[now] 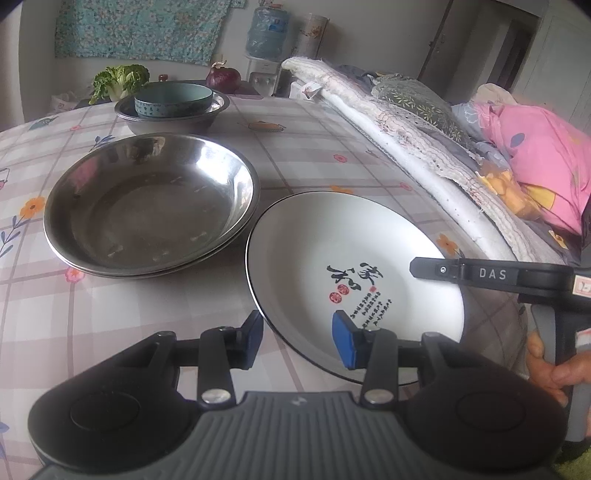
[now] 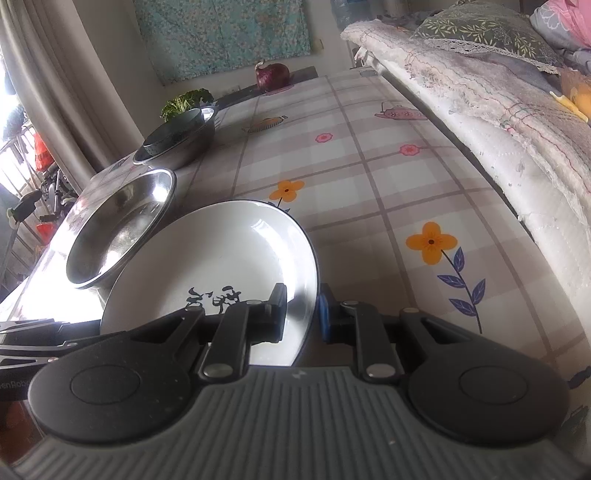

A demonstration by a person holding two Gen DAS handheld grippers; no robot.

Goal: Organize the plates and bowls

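A white plate (image 1: 351, 258) with black calligraphy rests on the flowered tablecloth, near the front right. My left gripper (image 1: 301, 338) is shut across its near-left rim, one pad outside and the blue pad inside. My right gripper (image 2: 301, 314) is shut on the plate's (image 2: 221, 251) right rim; its black finger (image 1: 443, 271) reaches in from the right. To the left lie two stacked steel plates (image 1: 147, 206). Farther back, a teal bowl (image 1: 173, 99) sits inside a steel bowl (image 1: 166, 122).
A red onion (image 1: 223, 77) and leafy greens (image 1: 120, 81) lie at the table's far edge, and a water dispenser (image 1: 266, 33) stands behind them. Folded quilts and pink bedding (image 1: 406, 122) line the table's right side. A hand (image 1: 546, 369) holds the right gripper.
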